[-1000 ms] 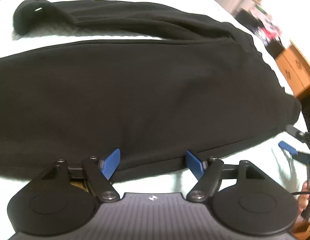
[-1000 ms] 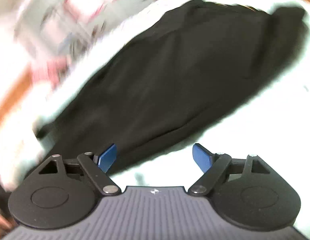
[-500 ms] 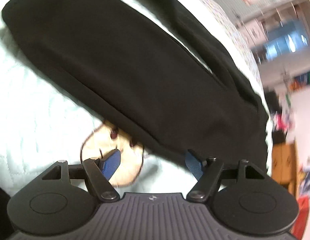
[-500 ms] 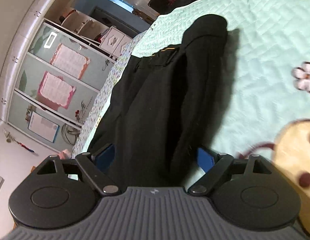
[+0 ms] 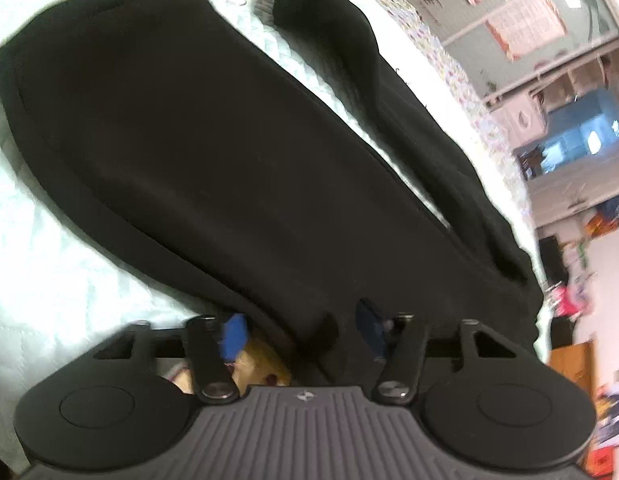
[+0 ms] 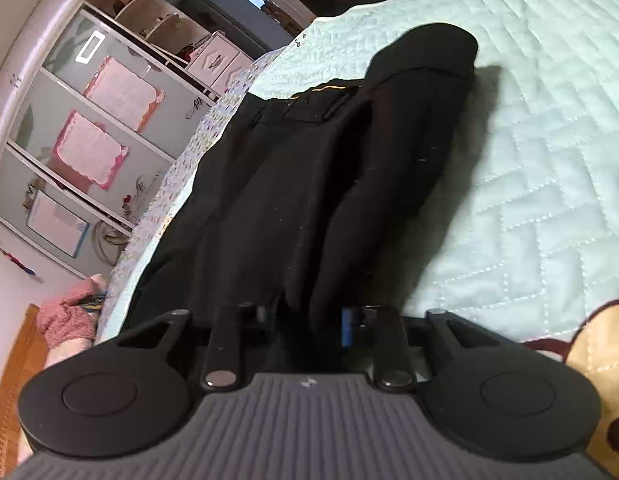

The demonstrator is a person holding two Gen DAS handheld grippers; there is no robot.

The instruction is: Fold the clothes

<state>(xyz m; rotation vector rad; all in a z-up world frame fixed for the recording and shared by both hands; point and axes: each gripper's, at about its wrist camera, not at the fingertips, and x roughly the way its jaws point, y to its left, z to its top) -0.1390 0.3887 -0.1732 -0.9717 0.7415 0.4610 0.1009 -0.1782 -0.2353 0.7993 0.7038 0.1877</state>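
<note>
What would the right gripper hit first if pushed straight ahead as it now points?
The black fabric garment: the right gripper has just closed on its bunched edge, so nothing else lies first; the mint quilted bedspread is alongside.

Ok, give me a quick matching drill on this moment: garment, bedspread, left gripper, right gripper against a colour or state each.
Things:
1. garment
2. bedspread
3. left gripper
4. right gripper

Descriptions:
A. quilted, pale green
B. black, lying flat
C. closing on the garment's edge, cartoon print below
D. closing on a bunched end of cloth

Pairs: 1-B, 2-A, 3-C, 4-D

Right gripper [image 6: 309, 320] pads hidden (by cloth [image 6: 309, 200]).
</note>
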